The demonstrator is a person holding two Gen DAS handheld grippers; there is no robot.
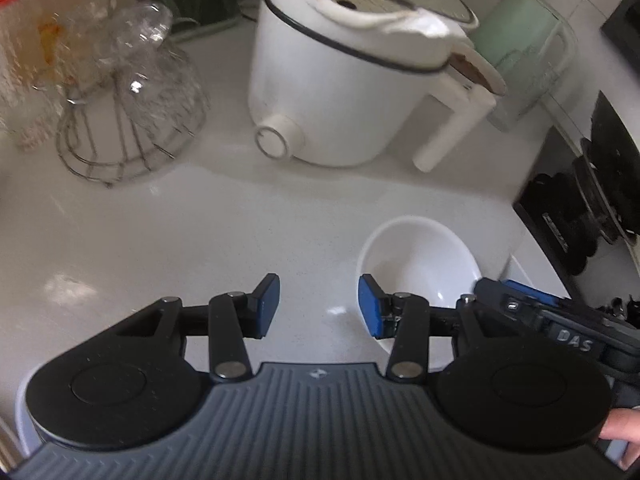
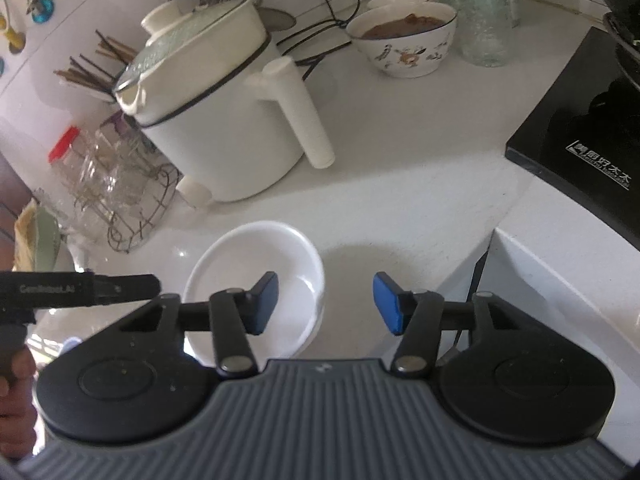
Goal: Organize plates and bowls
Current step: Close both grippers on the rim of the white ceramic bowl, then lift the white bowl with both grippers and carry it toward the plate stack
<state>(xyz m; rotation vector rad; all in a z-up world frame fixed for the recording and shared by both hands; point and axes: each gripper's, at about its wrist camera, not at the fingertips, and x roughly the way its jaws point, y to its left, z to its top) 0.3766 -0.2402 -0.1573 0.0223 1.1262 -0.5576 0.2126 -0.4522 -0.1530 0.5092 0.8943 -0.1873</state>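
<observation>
Both the left gripper (image 1: 319, 306) and right gripper (image 2: 325, 303) are spread and empty, flanking the white bowl (image 2: 256, 280), probably positioned to grasp its rim.

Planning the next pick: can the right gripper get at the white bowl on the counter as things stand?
Probably yes. The right gripper is open, its left finger over the white bowl, and nothing lies between them.
</observation>
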